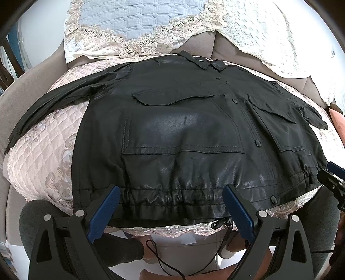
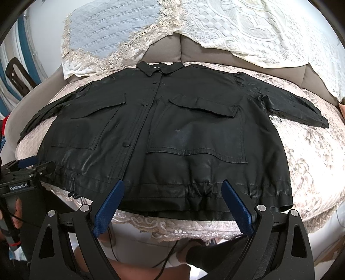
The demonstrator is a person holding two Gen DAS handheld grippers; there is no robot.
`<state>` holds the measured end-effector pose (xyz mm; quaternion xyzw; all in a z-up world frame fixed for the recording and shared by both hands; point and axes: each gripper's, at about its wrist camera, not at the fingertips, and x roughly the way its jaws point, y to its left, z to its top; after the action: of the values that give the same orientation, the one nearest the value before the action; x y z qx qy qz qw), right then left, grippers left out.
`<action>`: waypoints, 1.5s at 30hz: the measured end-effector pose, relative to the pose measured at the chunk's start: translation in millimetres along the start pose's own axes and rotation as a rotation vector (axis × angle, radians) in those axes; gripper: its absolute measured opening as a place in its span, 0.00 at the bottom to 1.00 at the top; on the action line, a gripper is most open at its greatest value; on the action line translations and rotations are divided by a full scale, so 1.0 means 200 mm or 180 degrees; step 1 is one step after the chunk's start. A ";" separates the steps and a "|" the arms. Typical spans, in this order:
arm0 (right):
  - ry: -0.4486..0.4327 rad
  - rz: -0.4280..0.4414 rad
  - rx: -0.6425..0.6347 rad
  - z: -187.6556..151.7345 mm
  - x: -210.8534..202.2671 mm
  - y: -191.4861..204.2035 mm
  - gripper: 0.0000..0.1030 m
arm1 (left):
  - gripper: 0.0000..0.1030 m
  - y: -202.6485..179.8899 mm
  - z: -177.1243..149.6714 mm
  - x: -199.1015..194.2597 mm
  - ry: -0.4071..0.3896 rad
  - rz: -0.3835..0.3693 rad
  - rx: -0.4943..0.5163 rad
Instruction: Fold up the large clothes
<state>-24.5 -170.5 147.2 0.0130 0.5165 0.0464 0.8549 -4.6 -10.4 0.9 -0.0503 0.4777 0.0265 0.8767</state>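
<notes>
A black leather-look jacket (image 1: 185,129) lies flat, front up and buttoned, on a pink quilted sofa seat cover (image 1: 49,155), collar far, gathered hem near, both sleeves spread sideways. It also shows in the right wrist view (image 2: 172,133). My left gripper (image 1: 172,191) is open, its blue pads over the hem on the jacket's left half. My right gripper (image 2: 172,185) is open over the hem of the right half, empty. The right gripper shows at the left view's right edge (image 1: 332,178); the left gripper shows at the right view's left edge (image 2: 28,168).
Lace-trimmed blue cushion cover (image 1: 138,19) and white lace throw (image 2: 248,23) hang on the sofa back behind the collar. The seat cover's lace edge (image 2: 163,228) hangs at the front. A black cord (image 1: 163,258) dangles below. The person's legs stand under the grippers.
</notes>
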 end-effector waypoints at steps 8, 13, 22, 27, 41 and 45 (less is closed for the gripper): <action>-0.0028 0.0022 -0.0034 0.01 -0.01 0.02 0.90 | 0.94 -0.01 -0.01 -0.01 -0.0005 -0.0020 0.0008; -0.0047 0.0054 -0.0067 0.01 -0.01 0.04 0.90 | 0.94 -0.01 -0.01 -0.01 -0.0003 -0.0073 0.0009; -0.0080 0.0164 -0.0151 0.04 0.01 0.10 0.90 | 0.94 0.02 -0.01 -0.01 -0.0005 -0.0203 -0.0118; -0.0060 0.0199 -0.0218 0.05 0.03 0.14 0.90 | 0.94 0.05 -0.01 0.00 -0.0018 -0.0237 -0.0205; -0.0056 0.0393 -0.0525 0.20 0.13 0.39 0.90 | 0.94 0.38 0.11 0.02 -0.0237 -0.0077 -0.0562; -0.0071 0.0453 -0.0625 0.25 0.16 0.48 0.90 | 0.89 0.63 0.20 0.02 -0.0433 0.0218 -0.0786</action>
<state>29.5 -69.8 148.7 -0.0337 0.4977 0.1571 0.8523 18.8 119.2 11.2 -0.1394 0.4118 0.1184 0.8927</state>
